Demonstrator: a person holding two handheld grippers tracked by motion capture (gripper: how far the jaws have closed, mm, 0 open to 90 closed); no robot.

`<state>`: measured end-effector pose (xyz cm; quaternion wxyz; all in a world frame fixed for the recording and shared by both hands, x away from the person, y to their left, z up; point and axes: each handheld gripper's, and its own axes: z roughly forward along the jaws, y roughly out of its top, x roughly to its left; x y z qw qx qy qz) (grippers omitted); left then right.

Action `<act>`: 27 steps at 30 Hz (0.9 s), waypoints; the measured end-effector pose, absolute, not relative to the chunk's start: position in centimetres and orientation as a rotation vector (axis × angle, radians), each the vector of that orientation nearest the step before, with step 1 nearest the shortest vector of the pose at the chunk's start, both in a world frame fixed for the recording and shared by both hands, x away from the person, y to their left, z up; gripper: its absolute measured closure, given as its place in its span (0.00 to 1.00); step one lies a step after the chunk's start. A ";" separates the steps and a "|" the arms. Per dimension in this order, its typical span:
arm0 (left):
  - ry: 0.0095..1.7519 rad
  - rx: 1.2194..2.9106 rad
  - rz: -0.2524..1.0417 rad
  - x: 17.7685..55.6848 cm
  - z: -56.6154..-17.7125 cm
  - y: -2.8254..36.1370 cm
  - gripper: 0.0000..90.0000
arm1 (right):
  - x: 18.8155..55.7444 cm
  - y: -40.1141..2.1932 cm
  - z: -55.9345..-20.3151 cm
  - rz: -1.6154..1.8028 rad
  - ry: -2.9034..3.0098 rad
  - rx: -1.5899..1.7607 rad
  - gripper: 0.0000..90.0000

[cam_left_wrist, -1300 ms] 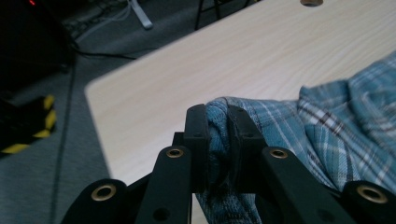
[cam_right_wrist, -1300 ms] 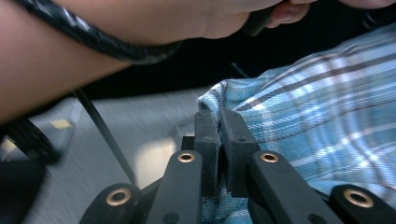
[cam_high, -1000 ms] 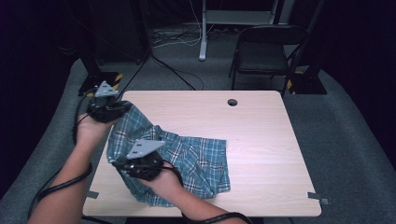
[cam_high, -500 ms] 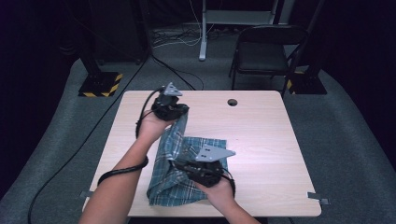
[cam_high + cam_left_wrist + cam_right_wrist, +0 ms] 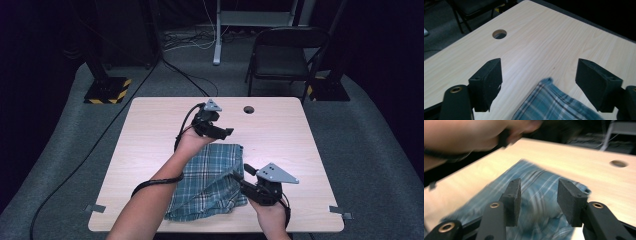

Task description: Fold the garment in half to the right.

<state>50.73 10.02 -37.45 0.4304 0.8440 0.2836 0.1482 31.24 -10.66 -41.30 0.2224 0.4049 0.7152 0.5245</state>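
A blue plaid cloth (image 5: 210, 182) lies folded on the light wood table (image 5: 150, 130), near the front edge, a bit left of the middle. It looks bunched & a little lumpy at the front.

The left gripper (image 5: 220, 131) is up above the far edge of the cloth, w/ the person's left arm reaching over the cloth from the bottom. In the left gripper view its jaws stand wide apart w/ nothing between them. A corner of the cloth (image 5: 559, 105) shows low between them, flat on the table, not touching either jaw. A round hole (image 5: 499, 34) in the table sits farther off.

The right gripper (image 5: 242, 174) is at the right side of the cloth, close to its edge, held by the right hand (image 5: 270, 212) near the table front. In the right gripper view the jaws are partly apart, gap approx. medium, w/ the cloth (image 5: 534, 195) under & past them. That pic is blurry, so can't tell if a jaw touches the cloth. The left arm (image 5: 461, 135) crosses the top.

A black chair (image 5: 285, 55) stands on the grey floor behind the table.
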 end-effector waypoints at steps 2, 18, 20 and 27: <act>0.723 2.109 0.388 50.6 -38.0 11.4 0.22 | 31.3 -11.1 -40.9 1.471 1.914 1.122 0.55; 0.850 2.234 0.389 49.7 -48.2 16.7 0.17 | 35.8 -4.7 -48.5 1.100 2.604 0.762 0.35; 0.829 2.238 0.415 49.6 -48.7 16.4 0.15 | 35.5 -5.3 -49.4 1.093 2.612 0.757 0.34; 0.793 2.241 0.456 48.5 -46.9 16.7 0.14 | 35.1 -5.8 -49.2 1.138 2.621 0.764 0.30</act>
